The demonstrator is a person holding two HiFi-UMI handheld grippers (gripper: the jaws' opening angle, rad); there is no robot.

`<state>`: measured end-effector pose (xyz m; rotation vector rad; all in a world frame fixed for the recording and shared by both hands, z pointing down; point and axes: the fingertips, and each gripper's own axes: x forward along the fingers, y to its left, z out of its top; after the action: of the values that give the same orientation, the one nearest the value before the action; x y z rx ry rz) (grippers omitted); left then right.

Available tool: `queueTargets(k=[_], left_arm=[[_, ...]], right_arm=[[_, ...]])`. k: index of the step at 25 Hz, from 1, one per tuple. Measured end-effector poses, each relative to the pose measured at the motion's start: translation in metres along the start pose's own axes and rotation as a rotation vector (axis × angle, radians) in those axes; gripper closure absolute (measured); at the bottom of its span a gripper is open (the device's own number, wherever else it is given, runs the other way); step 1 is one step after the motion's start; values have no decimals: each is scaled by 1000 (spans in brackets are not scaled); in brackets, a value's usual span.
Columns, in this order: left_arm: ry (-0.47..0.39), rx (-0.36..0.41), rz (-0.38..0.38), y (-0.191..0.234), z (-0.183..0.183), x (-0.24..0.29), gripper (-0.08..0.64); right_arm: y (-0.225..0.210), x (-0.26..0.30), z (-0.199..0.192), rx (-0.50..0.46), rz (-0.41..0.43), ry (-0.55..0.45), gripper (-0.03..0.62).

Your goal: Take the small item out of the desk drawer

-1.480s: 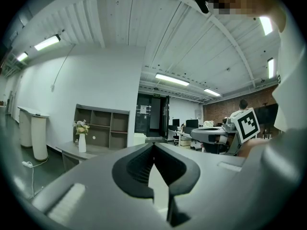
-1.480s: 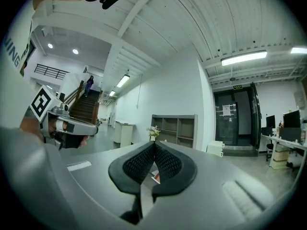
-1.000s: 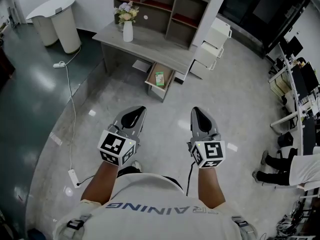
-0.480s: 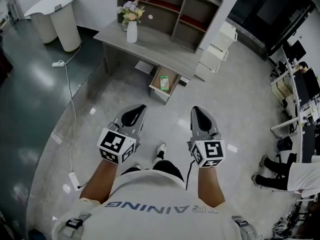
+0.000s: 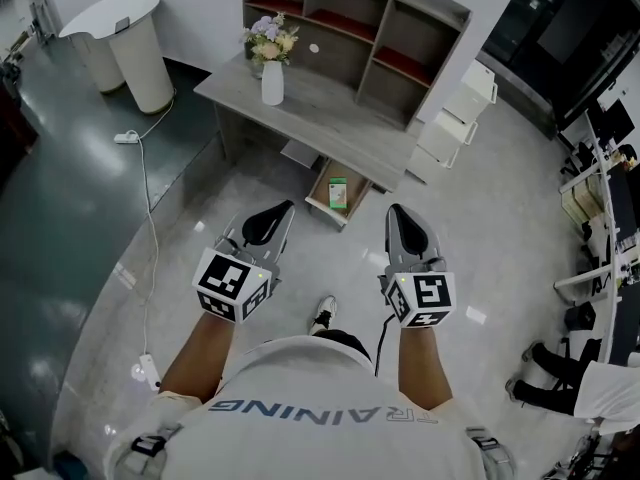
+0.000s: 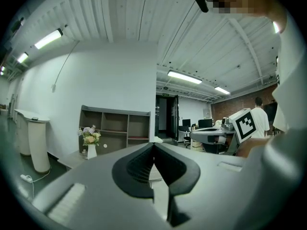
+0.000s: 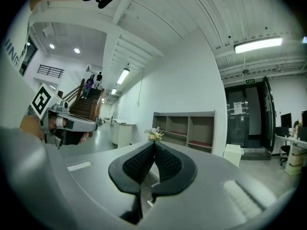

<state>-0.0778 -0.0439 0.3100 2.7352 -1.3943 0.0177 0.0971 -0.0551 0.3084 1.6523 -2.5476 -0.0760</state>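
A grey desk (image 5: 330, 108) stands ahead with one drawer (image 5: 322, 197) pulled open beneath it. Inside the drawer lies a small green and white item (image 5: 339, 194). My left gripper (image 5: 277, 210) is held out at the left, shut and empty, well short of the drawer. On the right, my right gripper (image 5: 394, 211) is likewise shut with nothing in it. In the left gripper view the left gripper (image 6: 154, 144) has its pads together. The right gripper (image 7: 154, 143) shows the same in the right gripper view. The drawer is hidden in both gripper views.
A vase of flowers (image 5: 272, 63) stands on the desk before a shelf unit (image 5: 358, 31). White drawer cabinets (image 5: 456, 120) sit to the right, a white round stand (image 5: 135, 48) at far left. A white cable (image 5: 143, 208) runs along the floor. Seated people and desks (image 5: 600, 238) fill the right.
The desk and its open drawer have drawn nearer as the person walks forward. Both grippers stay shut and held out in front as before.
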Motion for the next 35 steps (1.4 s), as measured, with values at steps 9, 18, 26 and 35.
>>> queueTargets(k=[9,18,26,35], left_arm=[[93,-9,63,25,-18,112,561],[181,50,29,25,-43,208,561],[204,30,-61,59,-59,240,561],[221,-8,-138,124,-76,245,561]], right_arm=[[-96,83,-33,51,24,46,578],[-170,128,-88,138,-7,109,578],[-174,156,-102,194,-87,153,577],[-131,194,-92,154,-178,162,573]])
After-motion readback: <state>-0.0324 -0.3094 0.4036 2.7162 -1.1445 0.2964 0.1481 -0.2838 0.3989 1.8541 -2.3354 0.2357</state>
